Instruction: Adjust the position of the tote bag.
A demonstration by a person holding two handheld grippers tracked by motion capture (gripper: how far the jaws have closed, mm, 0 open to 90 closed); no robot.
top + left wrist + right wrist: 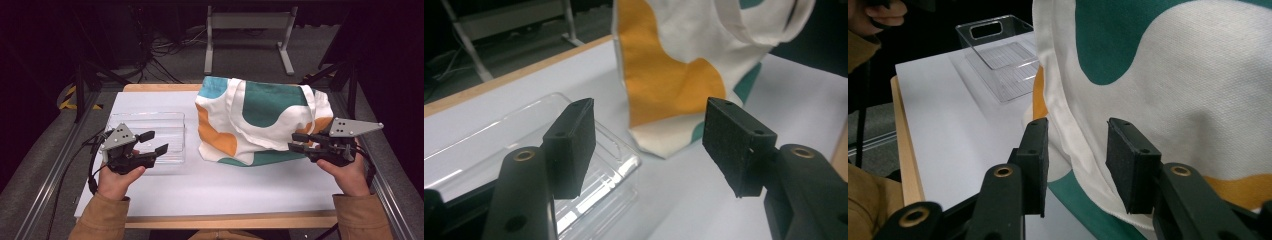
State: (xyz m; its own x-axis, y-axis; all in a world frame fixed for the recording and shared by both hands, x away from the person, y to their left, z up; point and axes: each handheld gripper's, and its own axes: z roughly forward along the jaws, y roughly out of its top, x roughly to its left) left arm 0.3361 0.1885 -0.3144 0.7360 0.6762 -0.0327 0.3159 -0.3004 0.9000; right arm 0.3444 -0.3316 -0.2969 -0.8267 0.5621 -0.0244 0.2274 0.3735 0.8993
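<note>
1. My left gripper (154, 142) hovers over the clear tray (170, 125) at the bench's (225, 185) left side, jaws spread with nothing between them.
2. My right gripper (295, 141) is at the bag's (260, 105) lower right edge, jaws apart with a fold of cloth between them, not pinched.
3. The bag lies on the bench just right of the tray.

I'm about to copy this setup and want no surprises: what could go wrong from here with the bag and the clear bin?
1. The right gripper has its jaws open around a fold of the bag; closing there may pinch just one layer, so the bag might sag or slip.
2. The bag's strap hangs loose and could snag.
3. The left gripper hovers open over the clear bin, which looks light; a nudge could slide it.
</note>
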